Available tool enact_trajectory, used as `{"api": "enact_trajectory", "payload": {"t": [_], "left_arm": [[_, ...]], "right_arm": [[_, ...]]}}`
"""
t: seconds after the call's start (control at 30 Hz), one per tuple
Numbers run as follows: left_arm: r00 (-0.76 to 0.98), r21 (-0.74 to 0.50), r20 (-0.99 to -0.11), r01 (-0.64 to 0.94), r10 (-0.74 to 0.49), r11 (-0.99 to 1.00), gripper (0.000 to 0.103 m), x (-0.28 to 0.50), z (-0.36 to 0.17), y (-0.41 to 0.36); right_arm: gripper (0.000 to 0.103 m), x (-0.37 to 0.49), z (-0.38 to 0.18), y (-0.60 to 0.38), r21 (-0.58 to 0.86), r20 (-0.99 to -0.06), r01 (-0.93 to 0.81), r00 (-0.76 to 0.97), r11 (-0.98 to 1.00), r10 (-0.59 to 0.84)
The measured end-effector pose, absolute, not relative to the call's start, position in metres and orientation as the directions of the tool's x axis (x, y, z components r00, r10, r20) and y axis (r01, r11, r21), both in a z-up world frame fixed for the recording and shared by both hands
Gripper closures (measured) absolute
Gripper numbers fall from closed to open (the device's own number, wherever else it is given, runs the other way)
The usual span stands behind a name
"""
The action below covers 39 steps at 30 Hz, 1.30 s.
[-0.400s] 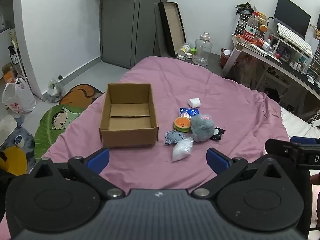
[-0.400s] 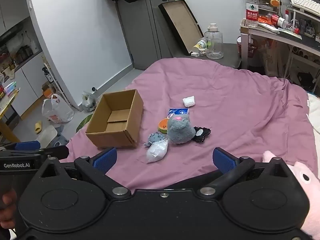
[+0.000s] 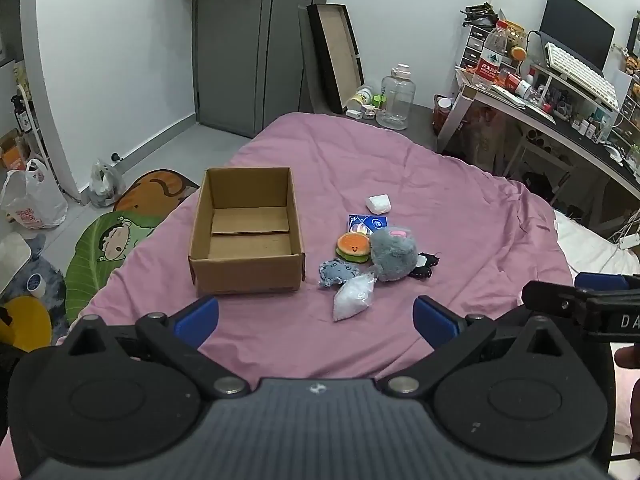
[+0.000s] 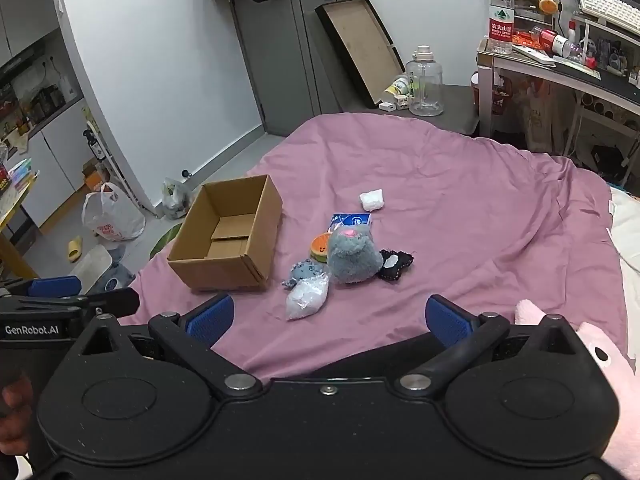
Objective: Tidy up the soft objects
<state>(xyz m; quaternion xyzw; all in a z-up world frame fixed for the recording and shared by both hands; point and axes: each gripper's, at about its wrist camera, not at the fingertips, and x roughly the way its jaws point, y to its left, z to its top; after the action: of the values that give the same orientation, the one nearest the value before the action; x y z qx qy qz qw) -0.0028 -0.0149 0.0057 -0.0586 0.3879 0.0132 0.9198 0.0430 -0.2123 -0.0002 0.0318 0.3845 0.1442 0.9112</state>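
You're at start — nothing packed, cardboard box [image 3: 246, 232] empty on pink bed [image 3: 460, 208]. Soft pile just right of box: grey plush [image 3: 394, 254], burger toy [image 3: 353, 247], blue fabric toy [image 3: 336, 273], clear bag [image 3: 354, 297] nearest you, white wad [image 3: 379, 203] beyond.

Left gripper [image 3: 316, 318] and right gripper [image 4: 330, 318] both spread wide, holding nothing, short of pile.

Next, likely — reach forward, straddle one soft item, clamp gently, carry left into box.

place: home bedroom | bed [image 3: 460, 184] under a pink cover | grey door [image 3: 256, 44] with clothes hung above | cluttered desk surface [image 3: 560, 120] with monitor [image 3: 576, 28] and keyboard [image 3: 576, 68] | cartoon floor mats [image 3: 108, 248] | plastic bags [image 3: 32, 204] on the floor
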Motion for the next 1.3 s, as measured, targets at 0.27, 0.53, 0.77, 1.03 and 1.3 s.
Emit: {"api": "enact_trajectory", "payload": {"t": [0.27, 0.53, 0.77, 1.03, 1.3], "left_arm": [[0.701, -0.101, -0.713, -0.069, -0.024, 0.992, 0.0, -0.006, 0.011, -0.014], [0.708, -0.094, -0.706, -0.068, -0.018, 0.993, 0.0, -0.011, 0.016, -0.018], [0.711, -0.093, -0.703, -0.068, -0.017, 0.993, 0.0, -0.013, 0.017, -0.021], [0.715, -0.093, -0.699, -0.074, -0.012, 0.993, 0.0, -0.017, 0.02, -0.021], [0.717, -0.097, -0.697, -0.079, -0.011, 0.992, 0.0, -0.021, 0.02, -0.018]], "right_arm": [[0.0, 0.041, 0.002, -0.214, 0.152, -0.701, -0.257, 0.653, 0.954, 0.288], [0.0, 0.038, 0.004, -0.215, 0.154, -0.691, -0.259, 0.661, 0.953, 0.292], [0.0, 0.034, 0.007, -0.217, 0.136, -0.683, -0.263, 0.674, 0.955, 0.283], [0.0, 0.032, 0.008, -0.219, 0.141, -0.681, -0.267, 0.673, 0.953, 0.289], [0.0, 0.032, 0.009, -0.219, 0.141, -0.68, -0.27, 0.672, 0.952, 0.292]]}}
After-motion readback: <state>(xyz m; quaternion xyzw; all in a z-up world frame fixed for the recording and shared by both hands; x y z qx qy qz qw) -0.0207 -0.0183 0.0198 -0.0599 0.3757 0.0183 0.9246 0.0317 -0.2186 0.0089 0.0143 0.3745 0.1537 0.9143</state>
